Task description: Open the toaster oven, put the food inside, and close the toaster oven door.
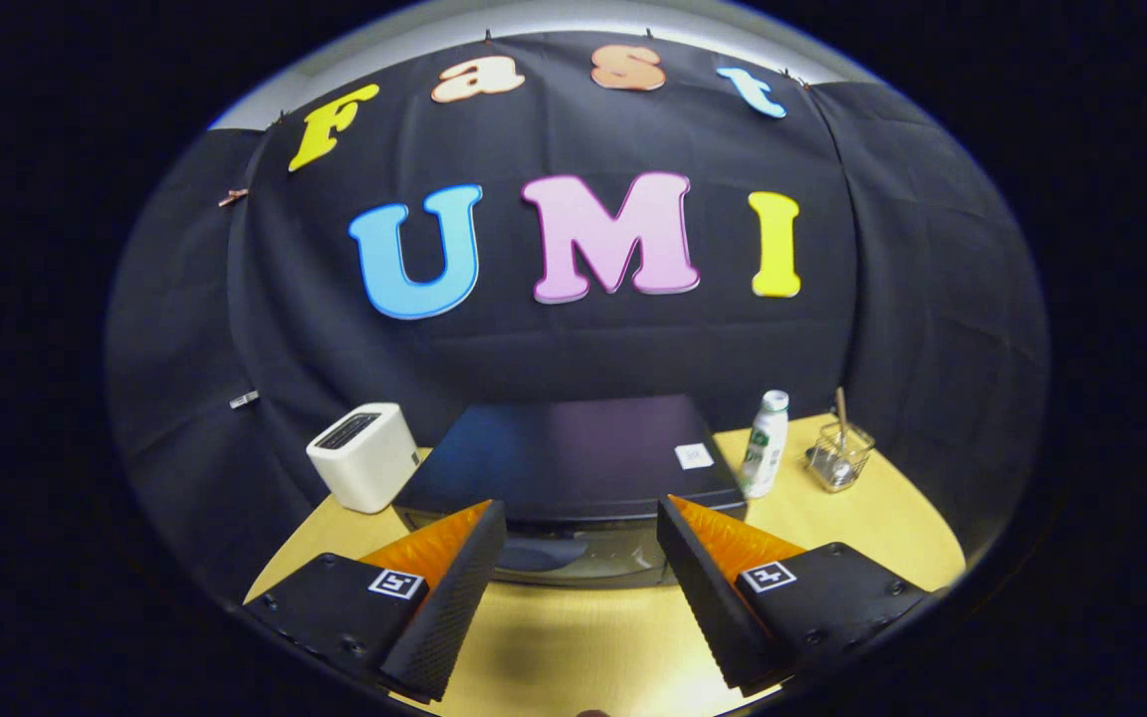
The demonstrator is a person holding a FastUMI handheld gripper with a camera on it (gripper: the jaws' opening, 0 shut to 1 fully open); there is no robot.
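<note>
A black toaster oven [573, 458] stands on the wooden table [583, 647], seen from above its flat top. Its glass door front [573, 558] shows just beyond my fingertips and looks closed. My gripper [581, 518] is open, its two fingers spread wide with nothing between them, hovering just in front of the oven's top front edge. A small white sticker [694, 456] sits on the oven's top near its right side.
A white two-slot toaster [364, 456] stands left of the oven. To the oven's right are a white bottle with a green label [765, 443] and a small glass holder with a stick in it [838, 453]. Black cloth walls close off the back.
</note>
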